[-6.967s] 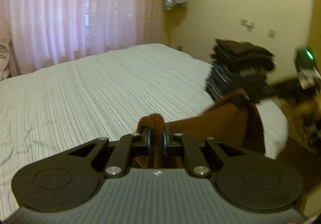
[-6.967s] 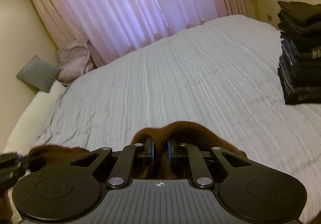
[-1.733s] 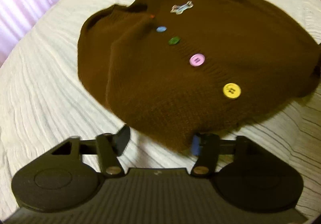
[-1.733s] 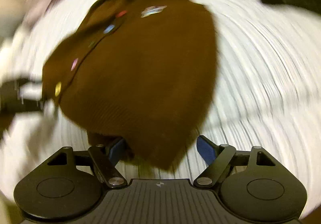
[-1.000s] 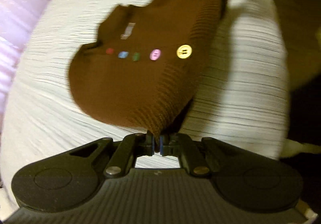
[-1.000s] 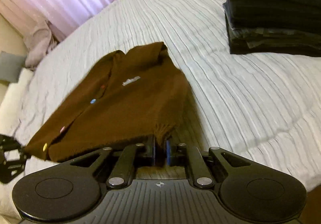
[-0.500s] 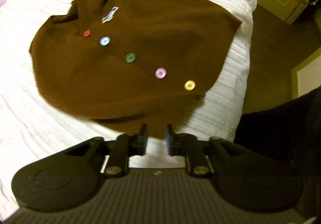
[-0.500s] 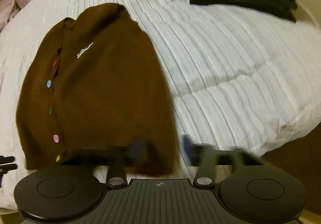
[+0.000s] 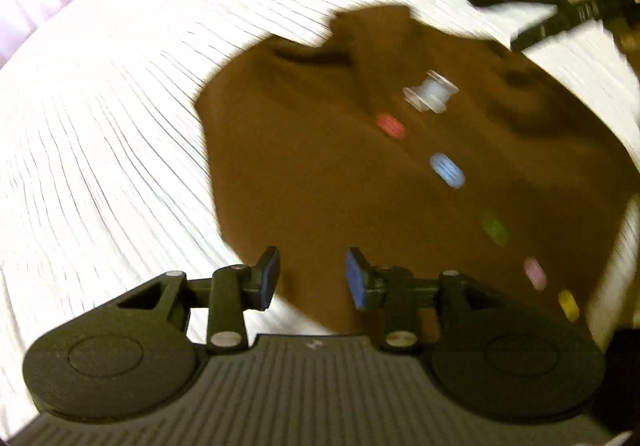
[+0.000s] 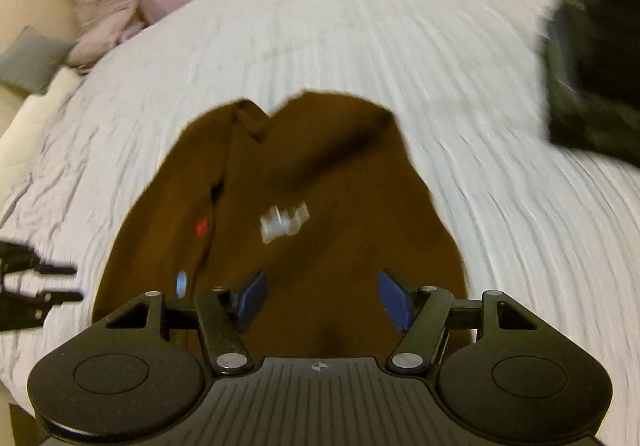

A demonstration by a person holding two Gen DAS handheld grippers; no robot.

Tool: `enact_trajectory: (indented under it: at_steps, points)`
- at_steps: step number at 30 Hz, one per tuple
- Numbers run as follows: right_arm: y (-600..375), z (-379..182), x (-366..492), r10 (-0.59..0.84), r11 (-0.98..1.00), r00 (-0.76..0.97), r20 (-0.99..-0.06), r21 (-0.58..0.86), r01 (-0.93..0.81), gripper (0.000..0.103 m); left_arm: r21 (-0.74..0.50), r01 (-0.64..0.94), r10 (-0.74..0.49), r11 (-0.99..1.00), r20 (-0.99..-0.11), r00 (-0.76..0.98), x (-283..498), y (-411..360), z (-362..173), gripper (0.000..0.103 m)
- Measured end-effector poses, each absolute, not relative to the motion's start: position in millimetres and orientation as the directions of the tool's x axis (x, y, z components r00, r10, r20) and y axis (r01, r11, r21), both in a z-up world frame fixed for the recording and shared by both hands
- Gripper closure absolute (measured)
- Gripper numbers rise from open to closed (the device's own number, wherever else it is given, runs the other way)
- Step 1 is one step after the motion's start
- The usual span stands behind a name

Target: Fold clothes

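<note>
Brown cardigan (image 10: 320,214) lies flat (bedspread (image 10: 400,26) beneath); left gripper (image 9: 312,278) and right gripper (image 10: 320,300) gape, empty.

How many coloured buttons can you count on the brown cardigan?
5, running down the cardigan front in the left view: red, blue, green, pink, yellow. Blur may hide others.
</note>
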State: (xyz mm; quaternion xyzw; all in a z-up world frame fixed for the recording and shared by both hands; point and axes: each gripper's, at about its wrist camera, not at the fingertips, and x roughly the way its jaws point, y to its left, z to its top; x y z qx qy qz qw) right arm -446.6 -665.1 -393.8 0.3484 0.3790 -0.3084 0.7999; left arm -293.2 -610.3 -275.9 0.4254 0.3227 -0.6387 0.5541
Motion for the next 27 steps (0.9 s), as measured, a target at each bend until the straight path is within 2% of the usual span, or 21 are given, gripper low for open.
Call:
enact_trajectory:
  at_steps: [3,5,9,10,11,12,14,15,18,22,27]
  points:
    - [-709.8,-424.0,-404.4,-0.212,0.623,0.555,-0.804,0.326,0.711,0.038,0.030,0.993,-0.459,-0.116,-0.888,-0.027,-266.0,-656.4,-289.8,0.064]
    - [-737.7,-448.2,-378.0,-0.199,0.648,0.560,-0.804,0.321,0.691,0.038,0.002,0.997,-0.466,-0.073,-0.884,-0.033,-248.0,-683.8,-303.6,0.055]
    - [-771.8,-494.0,-339.0,-0.183,0.670,0.506,-0.843,0.269,0.691,0.038,0.003,1.000,-0.451,-0.023,-0.892,-0.008,-219.6,-724.8,-332.3,0.052]
    - [-775.8,-499.5,-337.2,-0.180,0.669,0.506,-0.844,0.272,0.692,0.042,-0.011,1.000,-0.449,-0.028,-0.893,-0.023,-220.1,-727.8,-332.3,0.052]
    - [-776.9,-500.3,-338.7,-0.188,0.666,0.507,-0.841,0.271,0.695,0.054,-0.026,0.999,-0.446,-0.032,-0.894,-0.037,-220.5,-730.7,-332.4,0.053]
    - [-778.1,-501.2,-340.1,-0.195,0.663,0.508,-0.839,0.269,0.699,0.098,-0.040,0.999,-0.443,-0.036,-0.895,-0.052,-221.0,-733.7,-332.4,0.056]
    - [-781.0,-496.3,-350.3,-0.189,0.635,0.527,-0.829,0.306,0.709,0.100,-0.069,0.997,-0.437,-0.045,-0.896,-0.081,-221.9,-739.6,-332.5,0.096]
    - [-781.4,-488.8,-358.9,-0.194,0.620,0.531,-0.825,0.316,0.718,0.100,-0.083,0.995,-0.434,-0.049,-0.896,-0.096,-222.3,-742.6,-332.6,0.100]
    - [-789.4,-449.3,-385.1,-0.260,0.599,0.544,-0.798,0.309,0.739,0.102,-0.116,0.991,-0.462,-0.067,-0.877,-0.133,-225.9,-748.6,-320.8,0.100]
    - [-823.8,-404.4,-395.9,-0.400,0.617,0.526,-0.751,0.204,0.760,0.103,-0.117,0.992,-0.511,-0.043,-0.851,-0.123,-221.8,-775.7,-303.7,0.099]
    - [-850.5,-411.7,-386.3,-0.354,0.606,0.545,-0.760,0.258,0.753,0.103,-0.121,0.992,-0.473,-0.031,-0.873,-0.121,-215.9,-783.1,-314.1,0.094]
